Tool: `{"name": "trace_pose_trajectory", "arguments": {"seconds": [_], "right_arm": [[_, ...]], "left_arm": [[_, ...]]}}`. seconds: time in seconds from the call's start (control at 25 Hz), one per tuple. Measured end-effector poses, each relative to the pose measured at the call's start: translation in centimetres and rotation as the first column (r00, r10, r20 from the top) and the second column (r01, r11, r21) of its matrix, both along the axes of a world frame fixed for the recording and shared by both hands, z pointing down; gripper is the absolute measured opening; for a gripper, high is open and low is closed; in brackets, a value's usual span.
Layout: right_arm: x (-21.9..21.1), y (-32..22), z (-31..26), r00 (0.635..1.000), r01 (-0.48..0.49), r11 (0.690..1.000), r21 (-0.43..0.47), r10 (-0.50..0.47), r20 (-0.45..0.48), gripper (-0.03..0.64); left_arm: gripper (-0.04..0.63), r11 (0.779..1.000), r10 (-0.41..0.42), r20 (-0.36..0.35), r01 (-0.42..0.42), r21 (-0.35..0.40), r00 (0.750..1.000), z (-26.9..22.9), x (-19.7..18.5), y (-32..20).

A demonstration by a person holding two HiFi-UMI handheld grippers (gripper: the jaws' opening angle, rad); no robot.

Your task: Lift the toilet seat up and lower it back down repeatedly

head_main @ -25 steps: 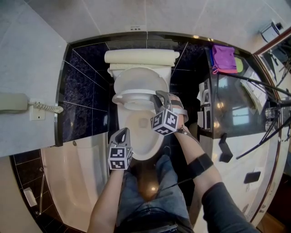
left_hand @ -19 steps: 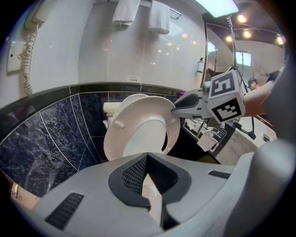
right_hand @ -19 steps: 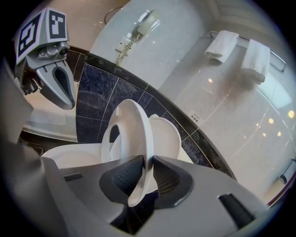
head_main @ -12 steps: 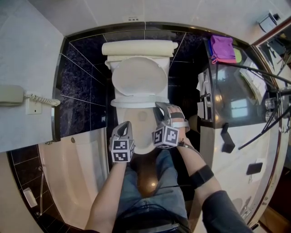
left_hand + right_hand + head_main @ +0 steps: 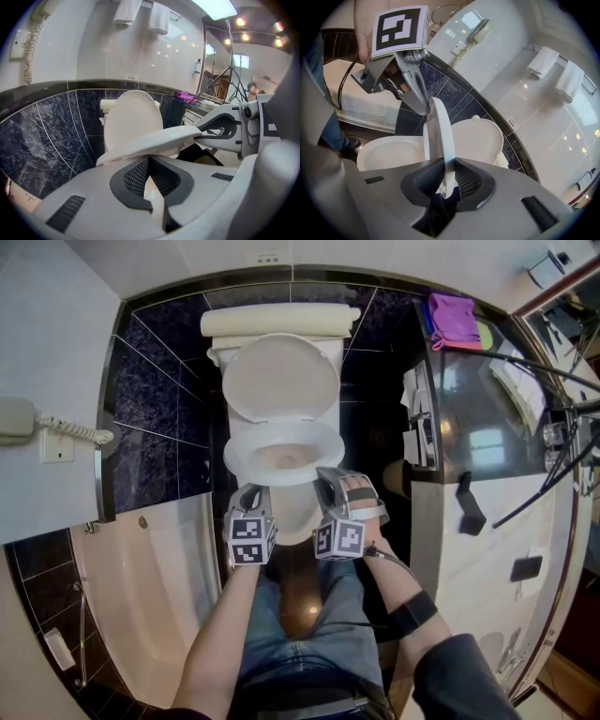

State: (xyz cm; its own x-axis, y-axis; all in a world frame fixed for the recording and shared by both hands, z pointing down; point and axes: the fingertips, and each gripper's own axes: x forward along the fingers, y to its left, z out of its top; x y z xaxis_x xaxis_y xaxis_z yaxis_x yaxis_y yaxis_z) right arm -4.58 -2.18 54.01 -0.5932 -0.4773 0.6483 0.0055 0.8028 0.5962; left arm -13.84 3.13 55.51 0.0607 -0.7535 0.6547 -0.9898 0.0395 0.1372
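The white toilet (image 5: pixel 281 512) has its lid (image 5: pixel 279 379) standing up against the cistern. Its seat ring (image 5: pixel 281 451) hangs part-way down over the bowl. My right gripper (image 5: pixel 326 482) is shut on the seat's front rim, which shows as a thin white edge (image 5: pixel 439 136) between the pads (image 5: pixel 468 180). My left gripper (image 5: pixel 251 498) hovers at the bowl's front left, under the seat, shut and holding nothing. In the left gripper view the tilted seat (image 5: pixel 154 140) slants above the jaws, with the right gripper (image 5: pixel 225 126) clamped on its end.
A white bathtub (image 5: pixel 150 587) lies to the left and a wall phone (image 5: pixel 19 418) hangs above it. A dark counter (image 5: pixel 469 427) with a purple cloth (image 5: pixel 455 315) and tripod legs stands to the right. The person's legs (image 5: pixel 300 615) are directly before the bowl.
The seat has swung down from near the lid to part-way over the bowl, drawn toward the person by the right gripper. The left gripper has sunk slightly.
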Motion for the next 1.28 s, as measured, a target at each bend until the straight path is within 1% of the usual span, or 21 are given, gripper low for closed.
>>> {"name": "trace_pose_trajectory", "arguments": {"seconds": [0.08, 0.16, 0.4, 0.52, 0.64, 0.68, 0.72, 0.76, 0.92, 1.08, 1.2, 1.28], "right_arm": [[0.5, 1.2, 0.6, 1.000, 0.007, 1.000, 0.001, -0.007, -0.016, 0.086], [1.0, 2.2, 1.2, 0.999, 0.012, 1.000, 0.002, -0.012, -0.030, 0.087], [2.4, 5.4, 3.3, 0.997, 0.018, 1.000, -0.017, -0.019, -0.080, 0.095], [3.2, 7.1, 4.3, 0.994, 0.035, 0.999, -0.032, -0.038, -0.107, 0.097], [4.4, 8.8, 5.0, 0.991, 0.052, 0.998, -0.046, -0.057, -0.119, 0.087], [4.9, 9.3, 5.2, 0.992, 0.048, 0.997, -0.053, -0.054, -0.117, 0.066], [5.5, 9.7, 5.4, 0.993, 0.036, 0.997, -0.062, -0.043, -0.112, 0.034], [6.0, 9.9, 5.7, 0.994, 0.017, 0.997, -0.073, -0.024, -0.104, 0.019], [7.5, 9.3, 7.0, 0.993, -0.109, 0.987, -0.122, 0.102, -0.062, 0.017], [7.8, 7.5, 9.1, 0.970, -0.242, 0.954, -0.180, 0.244, -0.006, 0.017], [7.5, 6.6, 11.2, 0.950, -0.298, 0.931, -0.211, 0.311, 0.030, 0.017], [7.2, 6.3, 13.0, 0.941, -0.319, 0.921, -0.226, 0.336, 0.043, 0.017]], "left_arm": [[0.000, 1.000, 0.002, -0.003, -0.002, -0.004, 1.000, 0.4, 0.4, 0.8], [0.000, 1.000, 0.001, 0.009, -0.001, -0.008, 1.000, 1.4, 0.5, 2.0], [0.000, 0.999, 0.011, -0.042, -0.013, -0.043, 0.999, 3.2, 2.3, 5.0], [0.000, 0.998, 0.011, -0.047, -0.014, -0.059, 0.999, 5.0, 2.7, 6.6], [0.000, 0.997, 0.009, -0.059, -0.014, -0.073, 0.998, 6.3, 3.2, 7.8], [0.000, 0.997, 0.007, -0.064, -0.013, -0.080, 0.998, 6.7, 3.3, 8.2], [0.000, 0.996, 0.005, -0.065, -0.010, -0.087, 0.998, 7.3, 3.4, 8.6], [0.000, 0.995, 0.002, -0.068, -0.008, -0.094, 0.998, 7.9, 3.5, 9.1], [0.000, 0.991, 0.004, -0.096, -0.017, -0.133, 0.995, 10.1, 4.8, 10.9], [0.000, 0.982, 0.029, -0.095, -0.046, -0.182, 0.995, 13.8, 6.2, 13.6], [0.000, 0.978, 0.062, -0.080, -0.077, -0.192, 0.995, 17.1, 7.1, 15.6], [0.000, 0.976, 0.076, -0.075, -0.089, -0.197, 0.994, 19.2, 7.6, 16.6]]}}
